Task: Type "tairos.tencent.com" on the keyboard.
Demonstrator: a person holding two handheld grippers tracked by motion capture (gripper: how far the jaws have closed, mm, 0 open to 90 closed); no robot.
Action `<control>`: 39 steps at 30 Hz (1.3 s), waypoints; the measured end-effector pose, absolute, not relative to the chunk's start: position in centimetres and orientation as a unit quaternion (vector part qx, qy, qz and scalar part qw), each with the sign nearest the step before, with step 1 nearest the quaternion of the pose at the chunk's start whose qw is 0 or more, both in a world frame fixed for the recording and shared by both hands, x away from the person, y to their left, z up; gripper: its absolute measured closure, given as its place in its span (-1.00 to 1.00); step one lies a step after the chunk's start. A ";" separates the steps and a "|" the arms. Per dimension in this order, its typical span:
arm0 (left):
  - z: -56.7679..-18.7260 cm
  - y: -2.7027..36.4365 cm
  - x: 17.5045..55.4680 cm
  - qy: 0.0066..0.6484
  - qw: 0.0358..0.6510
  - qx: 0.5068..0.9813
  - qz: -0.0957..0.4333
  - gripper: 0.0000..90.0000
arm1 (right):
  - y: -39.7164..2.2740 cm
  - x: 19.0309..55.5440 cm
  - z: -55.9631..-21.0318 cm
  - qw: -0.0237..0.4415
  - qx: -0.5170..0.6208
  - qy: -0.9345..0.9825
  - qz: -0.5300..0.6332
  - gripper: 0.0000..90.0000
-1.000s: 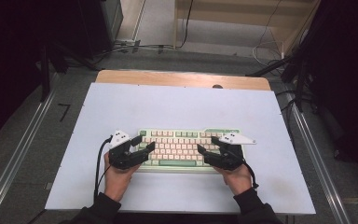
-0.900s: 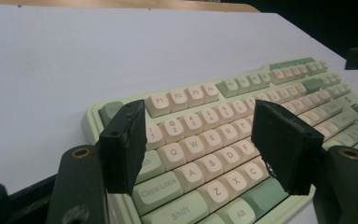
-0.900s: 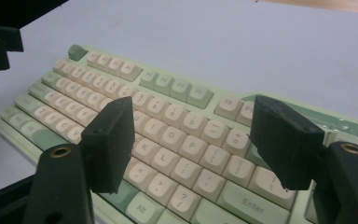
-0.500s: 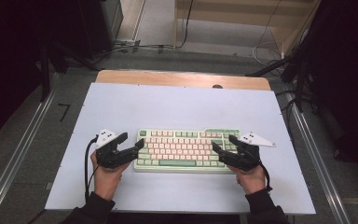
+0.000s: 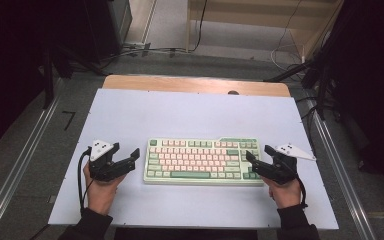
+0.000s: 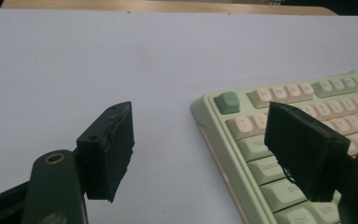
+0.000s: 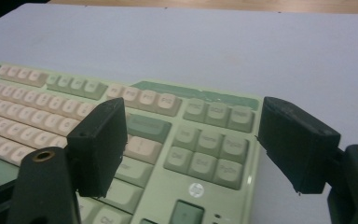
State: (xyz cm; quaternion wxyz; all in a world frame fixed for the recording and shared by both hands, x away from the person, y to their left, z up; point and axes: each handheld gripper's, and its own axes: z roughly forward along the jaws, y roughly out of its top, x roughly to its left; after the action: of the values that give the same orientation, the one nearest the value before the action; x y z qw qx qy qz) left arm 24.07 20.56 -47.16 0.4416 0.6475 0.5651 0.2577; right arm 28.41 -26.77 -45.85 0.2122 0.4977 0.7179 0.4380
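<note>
- High view: a pale green keyboard (image 5: 202, 161) with pink and green keys lies flat on the white table (image 5: 190, 112), nearer the person's edge than the far wooden edge, its long side running across.
- Left gripper (image 5: 129, 159) sits just off the keyboard's left end, held in the person's left hand (image 5: 100, 190); a narrow strip of bare table shows between its tips and the keyboard's side.
- Its fingers (image 5: 133, 154) point toward the keyboard's left end. The jaws have just been opening and now stand wide apart, with nothing gripped between them.
- Right gripper (image 5: 256, 158) is at the keyboard's right end, held in the person's right hand (image 5: 285, 192), pointing toward the keyboard; from above its tips overlap the keyboard's right edge, and whether they touch it cannot be told.
- Its jaws have just been opening as well and stand wide, clamped on nothing.
- Left gripper view: the two black fingers (image 6: 109, 149) are spread, one over bare table, the other in front of the keyboard's left key columns; the keyboard's near left corner lies in the gap between them, clear of both pads.
- Right gripper view: the fingers (image 7: 98, 144) straddle the keyboard's right end, one over the main keys, the other (image 7: 298, 144) beyond the keyboard's right edge over the table; the navigation key block lies in the gap, and the pads press on nothing.
- Each gripper carries a grey three-cornered plate (image 5: 101, 148) on top, and a dark cable (image 5: 81, 172) trails from the left one toward the person.
</note>
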 end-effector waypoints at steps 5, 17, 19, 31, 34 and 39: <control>-47.5 21.4 24.4 0.577 0.432 0.642 0.262 -0.45 | -28.3 28.2 -46.0 0.225 0.510 0.712 0.427 -0.51; -48.6 22.5 24.8 0.593 0.398 0.648 0.265 -0.45 | -31.7 28.1 -46.7 0.236 0.540 0.697 0.409 -0.51; -48.7 22.8 24.8 0.596 0.397 0.646 0.264 -0.45 | -32.3 28.2 -46.9 0.236 0.548 0.693 0.405 -0.51; -49.4 22.9 25.3 0.606 0.382 0.650 0.256 -0.45 | -36.2 28.7 -48.3 0.249 0.592 0.671 0.371 -0.51; -49.5 23.0 25.4 0.607 0.381 0.650 0.252 -0.45 | -36.7 28.9 -48.6 0.247 0.602 0.666 0.364 -0.51; -49.6 23.1 25.4 0.610 0.381 0.648 0.251 -0.45 | -36.8 29.1 -48.9 0.246 0.606 0.669 0.354 -0.53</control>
State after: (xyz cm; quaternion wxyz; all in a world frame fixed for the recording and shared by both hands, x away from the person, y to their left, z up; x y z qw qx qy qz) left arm 25.42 23.08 -49.55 0.3811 0.6482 0.6097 0.2508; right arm 29.14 -36.85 -48.93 0.2464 0.6060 0.6686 0.3536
